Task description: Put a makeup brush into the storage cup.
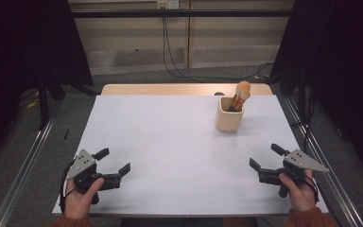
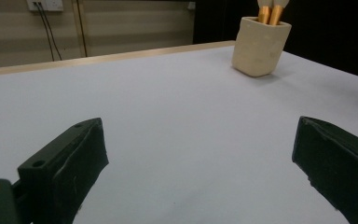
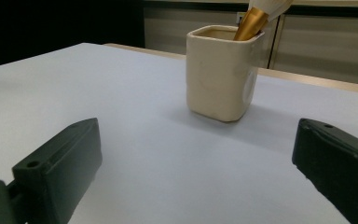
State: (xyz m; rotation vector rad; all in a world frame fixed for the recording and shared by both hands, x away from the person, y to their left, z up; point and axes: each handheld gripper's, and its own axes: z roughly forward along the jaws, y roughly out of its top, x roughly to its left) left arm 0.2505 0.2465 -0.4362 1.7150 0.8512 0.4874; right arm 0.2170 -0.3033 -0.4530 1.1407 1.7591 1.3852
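Observation:
A cream square cup (image 1: 229, 116) stands on the white table (image 1: 170, 142) at the back right, holding makeup brushes (image 1: 240, 94) with gold ferrules and peach tips. The cup (image 2: 260, 45) appears far ahead in the left gripper view, and the cup (image 3: 221, 72) looms closer in the right gripper view with a gold brush handle (image 3: 251, 21) leaning out. My left gripper (image 1: 116, 161) rests open near the front left corner. My right gripper (image 1: 265, 156) sits open at the front right, nothing between its jaws.
A wooden strip (image 1: 186, 89) runs along the table's far edge. Metal rails (image 1: 26, 165) flank both sides. Cables (image 1: 170, 52) hang down the back wall to the grey floor. Dark curtains stand at left and right.

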